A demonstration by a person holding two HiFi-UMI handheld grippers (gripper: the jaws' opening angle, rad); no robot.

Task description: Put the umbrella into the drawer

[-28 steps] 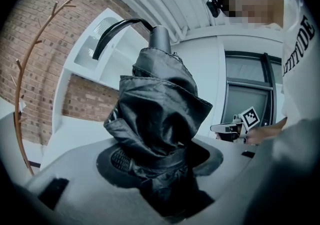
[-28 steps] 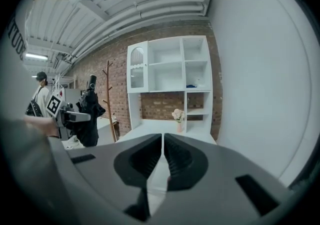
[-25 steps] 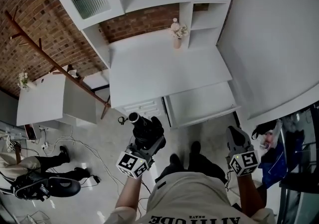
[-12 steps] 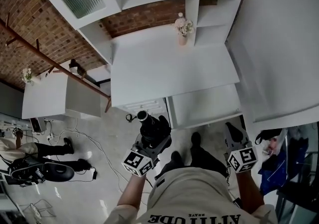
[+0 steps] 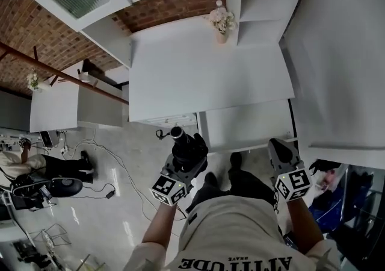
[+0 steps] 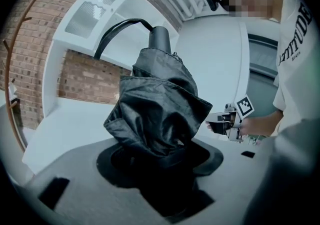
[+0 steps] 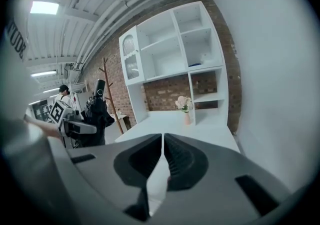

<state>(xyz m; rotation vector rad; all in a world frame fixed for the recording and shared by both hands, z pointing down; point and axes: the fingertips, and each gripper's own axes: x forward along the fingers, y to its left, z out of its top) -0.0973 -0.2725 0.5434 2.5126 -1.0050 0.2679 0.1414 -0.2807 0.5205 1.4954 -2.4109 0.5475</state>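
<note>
Cloth on the folded black fabric umbrella [image 6: 157, 104] looks soft and crumpled, so it could squash and slip. It seems light. The stiff rod inside is probably the best place to squeeze. The left hand-held gripper [image 6: 160, 165] has its jaws wide around the middle of the bundle and holds it up near the person, with the loop strap at the far end. Right of it, the white open drawer [image 5: 243, 126] under the white worktop [image 5: 204, 74] looks empty. The right hand-held gripper [image 7: 163, 159] holds nothing, and its jaws are closed up.
</note>
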